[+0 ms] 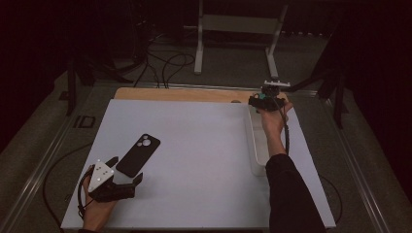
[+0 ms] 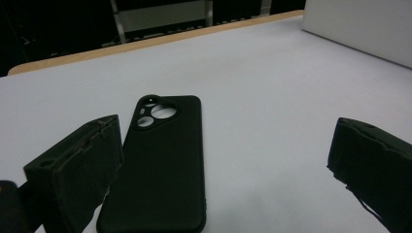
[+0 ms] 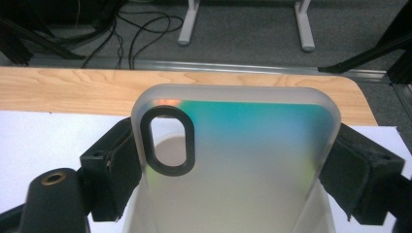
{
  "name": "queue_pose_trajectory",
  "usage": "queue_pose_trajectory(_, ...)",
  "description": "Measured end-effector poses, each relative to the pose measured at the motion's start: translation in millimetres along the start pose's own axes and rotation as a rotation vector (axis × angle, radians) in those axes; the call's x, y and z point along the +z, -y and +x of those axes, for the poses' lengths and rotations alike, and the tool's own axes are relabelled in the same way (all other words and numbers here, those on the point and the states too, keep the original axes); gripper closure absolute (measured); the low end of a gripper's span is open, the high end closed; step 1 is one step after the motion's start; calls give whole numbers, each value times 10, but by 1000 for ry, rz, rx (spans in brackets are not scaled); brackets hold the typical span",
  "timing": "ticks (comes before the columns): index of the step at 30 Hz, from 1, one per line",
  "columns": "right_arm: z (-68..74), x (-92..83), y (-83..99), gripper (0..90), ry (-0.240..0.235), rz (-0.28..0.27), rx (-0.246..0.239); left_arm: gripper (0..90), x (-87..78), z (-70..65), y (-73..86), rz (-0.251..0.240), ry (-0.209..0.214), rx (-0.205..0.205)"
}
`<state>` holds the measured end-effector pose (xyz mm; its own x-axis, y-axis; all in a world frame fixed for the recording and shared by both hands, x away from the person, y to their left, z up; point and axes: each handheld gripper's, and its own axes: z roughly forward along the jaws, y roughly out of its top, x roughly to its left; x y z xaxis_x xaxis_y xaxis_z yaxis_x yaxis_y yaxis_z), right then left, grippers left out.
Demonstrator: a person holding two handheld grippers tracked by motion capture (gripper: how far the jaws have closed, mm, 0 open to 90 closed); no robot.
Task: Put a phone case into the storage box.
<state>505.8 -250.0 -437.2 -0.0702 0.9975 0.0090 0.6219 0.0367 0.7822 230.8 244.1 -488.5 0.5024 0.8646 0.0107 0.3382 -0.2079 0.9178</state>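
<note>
Two phone cases in play: right gripper (image 3: 233, 170) clamps the light, flexible frosted case (image 3: 243, 160) by its side edges over the white bin (image 1: 255, 145) near the tabletop's right edge, while left gripper (image 1: 127, 171) gapes beside the black case (image 2: 163, 165) near the front-left corner.

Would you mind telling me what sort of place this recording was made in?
Probably a lab or data-recording workspace, not a home. A white-topped table stands on grey carpet with loose cables trailing over the floor, and metal stand legs and dark tripod-like supports surround it.
</note>
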Motion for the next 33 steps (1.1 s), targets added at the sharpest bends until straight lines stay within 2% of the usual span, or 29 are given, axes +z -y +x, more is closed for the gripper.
queue_pose_trajectory(6, -3, 57, 24, 163, 6, 23, 11, 1, -8, 5, 4, 0, -1, -1)
queue_pose_trajectory(13, 0, 71, 25, 159, 13, 16, 10, 1, -13, 2, 6, -1, -3, -3)
queue_pose_trajectory(17, -15, 70, 20, 119, -13, 22, 2, 1, -16, 4, 7, -1, -4, -3)
queue_pose_trajectory(23, -55, -28, -11, 105, -27, -4, 4, 1, -13, -2, 7, 1, -4, 1)
queue_pose_trajectory(28, -64, -178, -45, 105, -48, -38, -7, 1, -11, -2, 7, 2, -5, 1)
queue_pose_trajectory(33, -14, -356, -67, 106, -103, -66, -45, 1, -13, -11, 7, 2, -6, 5)
